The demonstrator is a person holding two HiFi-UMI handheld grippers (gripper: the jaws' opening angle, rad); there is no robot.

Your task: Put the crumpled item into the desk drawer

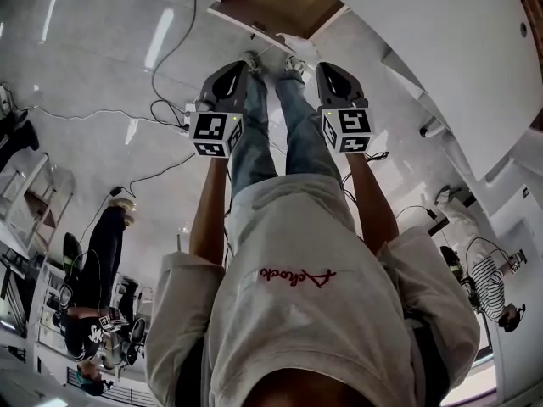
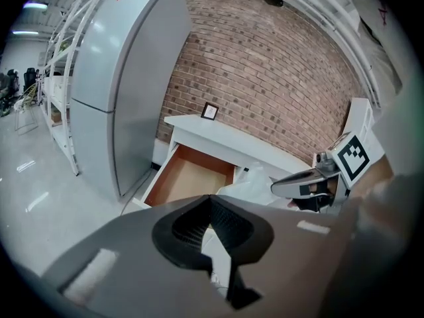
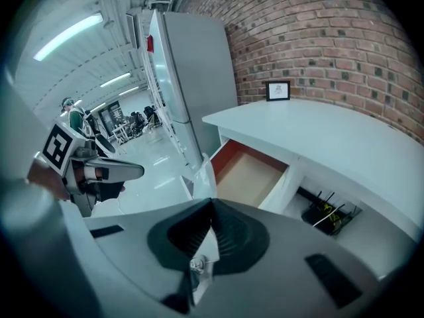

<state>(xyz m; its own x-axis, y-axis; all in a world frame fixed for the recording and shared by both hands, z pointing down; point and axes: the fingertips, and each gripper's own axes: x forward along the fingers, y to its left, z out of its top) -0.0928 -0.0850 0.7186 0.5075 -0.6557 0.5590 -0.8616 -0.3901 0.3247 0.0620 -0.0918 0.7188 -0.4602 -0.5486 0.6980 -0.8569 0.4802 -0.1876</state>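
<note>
Jaws: pinched shut on crumpled item (image 2: 255,183), left gripper (image 2: 211,207) and right gripper (image 3: 211,207) alike | risk: snagging on drawer (image 2: 187,181) rim, slipping loose, held by thin edges

Grippers: two, the left gripper (image 1: 246,64) and the right gripper (image 1: 319,68)
Marker cubes (image 1: 214,132): two, one on each gripper
Crumpled plastic bag (image 2: 250,183): one
Desk (image 3: 318,138): one
Open drawer (image 2: 189,177): one
Refrigerator (image 2: 126,91): one
Framed picture (image 3: 277,90): one
Bystanders: two, a dark-clothed person (image 1: 100,265) and a striped-shirt person (image 1: 488,280)
</note>
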